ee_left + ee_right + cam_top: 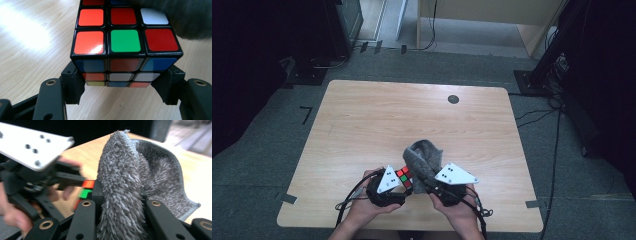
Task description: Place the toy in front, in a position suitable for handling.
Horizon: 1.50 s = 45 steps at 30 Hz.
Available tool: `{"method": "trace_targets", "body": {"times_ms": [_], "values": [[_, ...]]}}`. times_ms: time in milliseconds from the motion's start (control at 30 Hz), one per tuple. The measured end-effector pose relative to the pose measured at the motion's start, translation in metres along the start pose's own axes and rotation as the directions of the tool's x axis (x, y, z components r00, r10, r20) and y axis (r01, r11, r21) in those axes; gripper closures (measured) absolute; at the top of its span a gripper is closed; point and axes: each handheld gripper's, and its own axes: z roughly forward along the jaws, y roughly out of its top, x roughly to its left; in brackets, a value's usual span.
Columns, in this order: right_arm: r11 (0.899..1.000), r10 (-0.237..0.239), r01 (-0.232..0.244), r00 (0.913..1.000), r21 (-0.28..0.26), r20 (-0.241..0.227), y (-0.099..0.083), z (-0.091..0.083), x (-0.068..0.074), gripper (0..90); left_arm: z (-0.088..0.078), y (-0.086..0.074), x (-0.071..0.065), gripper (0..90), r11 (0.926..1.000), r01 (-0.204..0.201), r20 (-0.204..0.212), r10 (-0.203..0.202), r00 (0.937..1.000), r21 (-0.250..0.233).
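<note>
cube [404, 178] left of cloth [424, 156], touching

My jaws: black, both grippers; grey-white plates w/ small dark holes on top. Cube [126, 45] betw. my left jaws: black frame, top face orange, green, red in near row; orange, red, white behind. Front side: blue, dark red, blue, then orange, white, white; bottom row yellow, blue, orange. Cloth [130, 185] in my right jaws: grey, shaggy pile, ribbed hem. Table [377, 120]: light wood grain, one dark round spot [453, 99].
</note>
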Motion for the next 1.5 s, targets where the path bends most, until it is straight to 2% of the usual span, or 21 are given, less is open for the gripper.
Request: {"method": "trace_targets", "body": {"times_ms": [67, 100, 167, 200, 233, 300, 367, 433, 500, 600, 633, 667, 767, 833, 933, 1067, 1133, 1167, 1333, 1400, 1500], "values": [[1.000, -0.009, 0.009, 0.9994, 0.012, -0.034, -0.002, 0.006, 0.011, 72.1, 0.003, 0.002, -0.003, 34.4, 0.9997, -0.017, -0.008, 0.017, 0.9998, 0.018], [1.000, -0.020, 0.021, 0.9984, 0.016, -0.052, -0.002, 0.008, 0.017, 72.1, 0.004, 0.003, -0.004, 34.4, 0.9998, -0.010, -0.010, 0.011, 0.9999, 0.016], [0.997, -0.070, 0.072, 0.9949, 0.028, -0.073, -0.004, 0.013, 0.027, 71.9, 0.003, 0.003, -0.005, 34.4, 0.9998, -0.015, -0.015, 0.015, 0.9998, 0.012], [0.995, -0.095, 0.097, 0.9935, 0.029, -0.062, -0.005, 0.014, 0.028, 71.8, 0.002, 0.003, -0.006, 34.5, 0.9998, -0.017, -0.022, 0.017, 0.9996, 0.008], [0.995, -0.092, 0.093, 0.9942, 0.024, -0.057, -0.006, 0.013, 0.026, 71.8, 0.001, 0.003, -0.005, 34.5, 0.9998, -0.020, -0.028, 0.020, 0.9994, 0.002], [1.000, -0.025, 0.026, 0.9979, 0.005, -0.060, -0.006, 0.010, 0.014, 71.6, -0.002, 0.004, -0.004, 34.7, 0.9998, -0.014, -0.033, 0.014, 0.9993, -0.012], [1.000, 0.029, -0.029, 0.9994, -0.007, -0.021, -0.008, 0.006, 0.003, 71.7, -0.001, 0.004, -0.004, 34.7, 0.9998, -0.018, -0.037, 0.018, 0.9992, -0.005], [0.999, 0.044, -0.044, 0.9990, 0.006, -0.004, -0.009, 0.005, 0.000, 71.9, 0.001, 0.002, -0.005, 34.7, 0.9996, -0.029, -0.038, 0.029, 0.9988, 0.002], [0.999, 0.030, -0.029, 0.9995, 0.012, -0.011, -0.010, 0.007, 0.006, 72.1, 0.003, 0.001, -0.006, 34.7, 0.9994, -0.034, -0.036, 0.034, 0.9988, 0.009], [0.999, -0.036, 0.037, 0.9977, 0.009, -0.058, -0.009, 0.012, 0.020, 71.9, 0.002, 0.002, -0.005, 34.6, 0.9992, -0.038, -0.038, 0.039, 0.9985, 0.007], [0.998, -0.057, 0.057, 0.9973, 0.004, -0.046, -0.009, 0.012, 0.021, 71.9, 0.000, 0.002, -0.004, 34.7, 0.9994, -0.035, -0.041, 0.035, 0.9986, 0.000], [0.999, -0.050, 0.050, 0.9979, -0.001, -0.040, -0.009, 0.012, 0.019, 71.8, -0.001, 0.002, -0.003, 34.7, 0.9994, -0.033, -0.040, 0.033, 0.9987, -0.004], [0.999, 0.024, -0.025, 0.9994, -0.030, -0.026, -0.011, 0.009, 0.005, 71.8, -0.002, 0.002, -0.001, 34.7, 0.9995, -0.030, -0.046, 0.029, 0.9985, -0.012], [0.998, 0.047, -0.047, 0.9988, -0.033, -0.010, -0.013, 0.007, 0.001, 71.8, -0.002, 0.002, -0.001, 34.7, 0.9994, -0.032, -0.044, 0.031, 0.9985, -0.011], [0.999, 0.031, -0.032, 0.9995, -0.037, -0.008, -0.013, 0.006, 0.006, 71.7, -0.002, 0.003, -0.002, 34.6, 0.9992, -0.037, -0.041, 0.036, 0.9985, -0.014], [0.999, -0.024, 0.021, 0.9963, -0.037, -0.083, -0.010, 0.010, 0.022, 71.2, -0.004, 0.003, -0.003, 34.7, 0.9990, -0.040, -0.040, 0.040, 0.9984, -0.019], [0.998, -0.060, 0.058, 0.9968, -0.033, -0.053, -0.009, 0.011, 0.026, 71.6, -0.004, 0.003, -0.002, 34.7, 0.9990, -0.041, -0.048, 0.040, 0.9980, -0.018], [0.998, -0.055, 0.054, 0.9976, -0.035, -0.043, -0.009, 0.011, 0.023, 71.7, -0.004, 0.003, -0.002, 34.7, 0.9990, -0.041, -0.049, 0.041, 0.9980, -0.016], [0.998, 0.045, -0.045, 0.9989, -0.045, 0.011, -0.011, 0.004, 0.004, 71.7, -0.004, 0.003, -0.001, 34.7, 0.9987, -0.043, -0.041, 0.042, 0.9983, -0.027], [0.999, 0.017, -0.018, 0.9998, -0.041, -0.009, -0.011, 0.004, 0.007, 71.4, -0.003, 0.002, -0.001, 34.6, 0.9988, -0.043, -0.036, 0.042, 0.9985, -0.021], [0.999, -0.048, 0.046, 0.9941, -0.030, -0.097, -0.011, 0.010, 0.025, 71.5, -0.003, 0.001, -0.003, 34.7, 0.9982, -0.055, -0.041, 0.054, 0.9977, -0.023]]}}
